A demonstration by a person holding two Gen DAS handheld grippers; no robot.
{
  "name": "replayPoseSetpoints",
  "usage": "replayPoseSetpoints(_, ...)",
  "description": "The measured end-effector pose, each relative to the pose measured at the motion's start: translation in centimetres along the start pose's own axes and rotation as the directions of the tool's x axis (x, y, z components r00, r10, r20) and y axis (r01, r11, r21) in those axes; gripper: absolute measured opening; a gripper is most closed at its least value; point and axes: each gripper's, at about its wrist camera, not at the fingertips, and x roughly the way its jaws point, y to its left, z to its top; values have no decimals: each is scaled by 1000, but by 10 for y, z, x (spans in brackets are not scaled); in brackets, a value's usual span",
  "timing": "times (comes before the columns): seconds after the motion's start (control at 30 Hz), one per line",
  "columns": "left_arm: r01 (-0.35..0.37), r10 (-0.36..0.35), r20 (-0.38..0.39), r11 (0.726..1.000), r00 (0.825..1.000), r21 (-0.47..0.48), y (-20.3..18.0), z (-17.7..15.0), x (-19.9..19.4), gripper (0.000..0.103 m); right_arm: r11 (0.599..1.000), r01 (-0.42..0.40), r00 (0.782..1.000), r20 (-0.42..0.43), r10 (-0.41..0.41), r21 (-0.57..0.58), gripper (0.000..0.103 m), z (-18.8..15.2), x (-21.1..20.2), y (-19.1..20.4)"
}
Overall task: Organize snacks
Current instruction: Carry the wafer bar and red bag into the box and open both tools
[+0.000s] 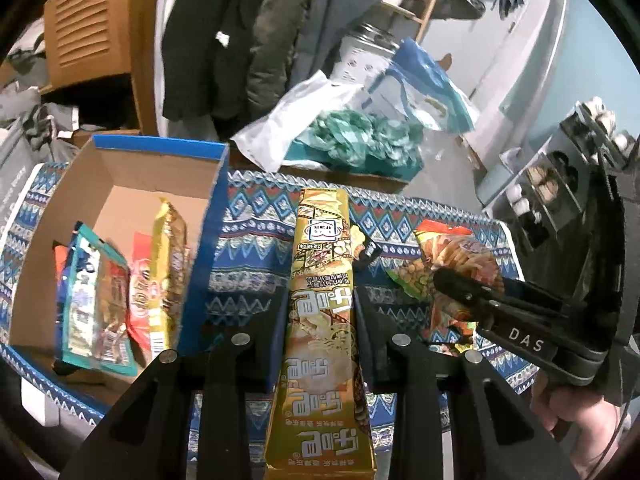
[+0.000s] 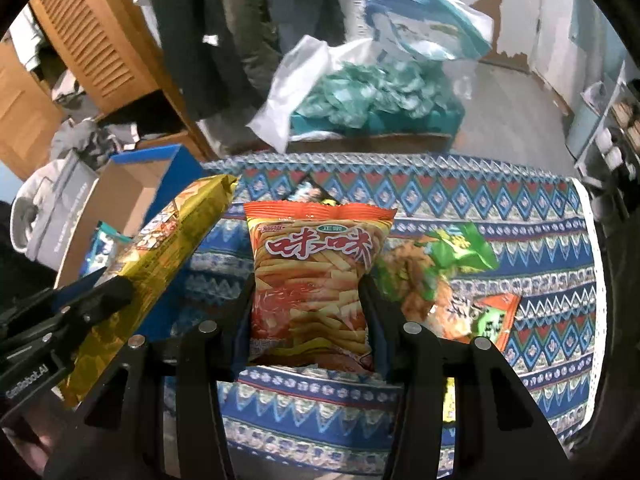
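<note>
Left gripper (image 1: 320, 304) clamped on long gold foil snack pack (image 1: 320, 320), right gripper (image 2: 308, 300) clamped on orange crinkly chip bag (image 2: 312, 276), both above patterned blue tablecloth (image 2: 500, 200) beside blue-rimmed cardboard box (image 1: 120, 168).

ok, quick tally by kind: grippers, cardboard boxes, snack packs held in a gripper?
Grippers: 2 (left gripper, right gripper)
Cardboard box: 1
Snack packs held: 2 (gold pack in the left, orange bag in the right)
Total: 5
</note>
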Motion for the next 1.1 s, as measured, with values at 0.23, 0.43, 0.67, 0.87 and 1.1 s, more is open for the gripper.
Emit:
replayPoseSetpoints(0.23, -16, 18, 59, 999, 998, -31, 27, 5, -26, 31, 998, -23, 1000, -7, 22, -50, 47, 11, 6, 39)
replayPoseSetpoints(0.43, -41, 49, 93, 996, 994, -82, 62, 7, -42, 31, 993, -50, 999, -25, 48, -104, 47, 21, 20, 82)
replayPoseSetpoints(0.67, -80, 96, 91, 984, 991, -158, 107, 5, -44, 31, 981, -90, 995, -54, 82, -173, 47, 25, 40, 136)
replayPoseSetpoints(0.87, -112, 132, 84, 970, 988, -215, 142, 3, -43, 31, 967, -126, 990, -89, 108, -222, 47, 26, 57, 177)
replayPoseSetpoints(1.1, -137, 158, 56, 954, 986, -266, 174, -4, -35, 32, 953, -143, 985, -127, 112, -268, 47, 23, 77, 217)
